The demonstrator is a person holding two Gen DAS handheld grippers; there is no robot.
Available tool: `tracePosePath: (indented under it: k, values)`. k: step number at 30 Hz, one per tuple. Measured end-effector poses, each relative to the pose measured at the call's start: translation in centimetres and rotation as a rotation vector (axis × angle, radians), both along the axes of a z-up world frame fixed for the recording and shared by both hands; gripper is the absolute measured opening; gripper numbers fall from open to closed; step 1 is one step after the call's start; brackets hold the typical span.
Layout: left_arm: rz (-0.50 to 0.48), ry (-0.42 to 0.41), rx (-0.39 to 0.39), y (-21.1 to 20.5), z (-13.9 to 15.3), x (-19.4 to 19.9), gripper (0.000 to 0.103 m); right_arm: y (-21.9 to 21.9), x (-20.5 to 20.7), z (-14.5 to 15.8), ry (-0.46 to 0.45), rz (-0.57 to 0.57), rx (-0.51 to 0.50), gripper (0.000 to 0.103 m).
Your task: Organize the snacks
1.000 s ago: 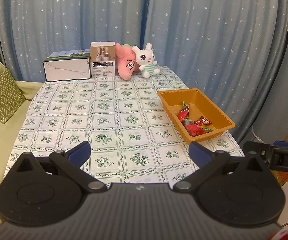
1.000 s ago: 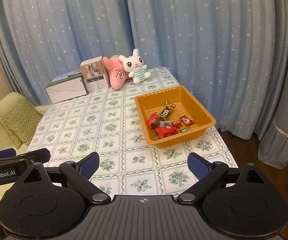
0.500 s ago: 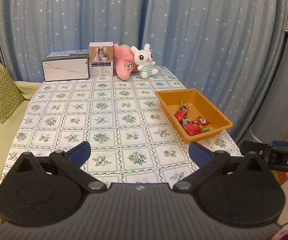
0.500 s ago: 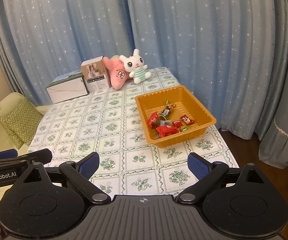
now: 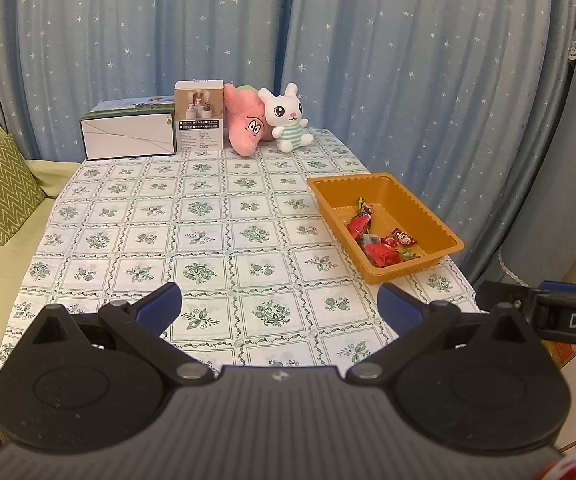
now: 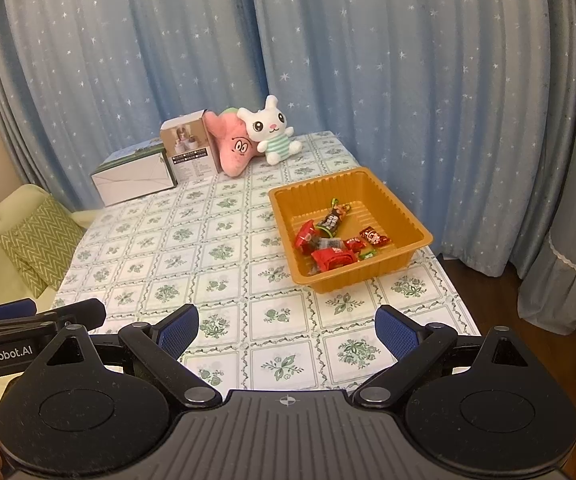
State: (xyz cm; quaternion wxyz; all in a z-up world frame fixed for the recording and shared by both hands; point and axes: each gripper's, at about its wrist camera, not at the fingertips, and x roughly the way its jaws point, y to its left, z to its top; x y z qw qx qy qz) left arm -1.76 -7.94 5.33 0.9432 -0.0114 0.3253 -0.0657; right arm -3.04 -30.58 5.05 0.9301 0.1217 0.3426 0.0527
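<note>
Wrapped snacks [image 6: 330, 242] piled in orange tray [image 6: 406, 258], table's right side.

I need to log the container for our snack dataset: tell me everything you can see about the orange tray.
The orange tray is a shallow rectangular dish of what looks like thin moulded plastic, with ribbed sloping walls and a flat rim. It sits upright on the floral tablecloth near the table's right edge. Several wrapped snacks, mostly red, lie clustered at its near end; the far end is bare. Neither gripper touches it.

Left gripper [image 5: 279, 306] and right gripper [image 6: 286, 328] hover side by side, jaws spread wide
</note>
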Motion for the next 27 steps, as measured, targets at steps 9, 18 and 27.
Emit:
tracePosePath:
  k: [9, 18, 27]
  values:
    - [-0.001, 0.005, 0.001, -0.06, -0.31, 0.06, 0.103, -0.05, 0.08, -0.26, 0.003, 0.0, -0.003, 0.094]
    - [-0.006, 0.01, 0.001, -0.03, -0.51, 0.08, 0.103, -0.07, 0.03, -0.39, 0.004, 0.0, -0.003, 0.094]
    - [-0.009, 0.008, 0.005, -0.14, -0.54, 0.02, 0.103, -0.21, 0.06, -0.74, 0.003, -0.003, -0.003, 0.094]
